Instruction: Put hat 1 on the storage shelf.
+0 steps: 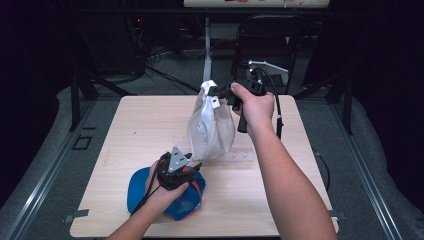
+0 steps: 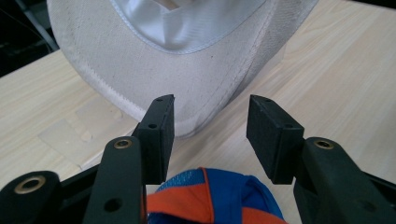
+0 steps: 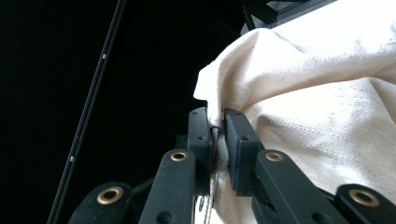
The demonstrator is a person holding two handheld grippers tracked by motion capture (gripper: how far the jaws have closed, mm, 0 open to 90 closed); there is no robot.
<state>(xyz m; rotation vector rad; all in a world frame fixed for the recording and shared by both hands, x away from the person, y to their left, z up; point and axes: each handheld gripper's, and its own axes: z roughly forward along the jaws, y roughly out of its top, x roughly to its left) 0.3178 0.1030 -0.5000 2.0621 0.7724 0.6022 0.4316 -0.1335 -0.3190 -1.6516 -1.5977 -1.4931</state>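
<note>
The right claw (image 1: pixel 216 93) is clamped on the rim of a white cap (image 1: pixel 211 127), holding it above the table (image 1: pixel 280 200). The left claw (image 2: pixel 210 135) gapes wide over a blue cap (image 1: pixel 142 187) on the table, ungrasped. Possibly stacking; barely begun.

Black hand-held gripper (image 2: pixel 210 126) jaws, brass-ringed screw holes, grey three-cornered plate (image 1: pixel 178 159), trailing black cable (image 1: pixel 272 87), bare forearms
</note>
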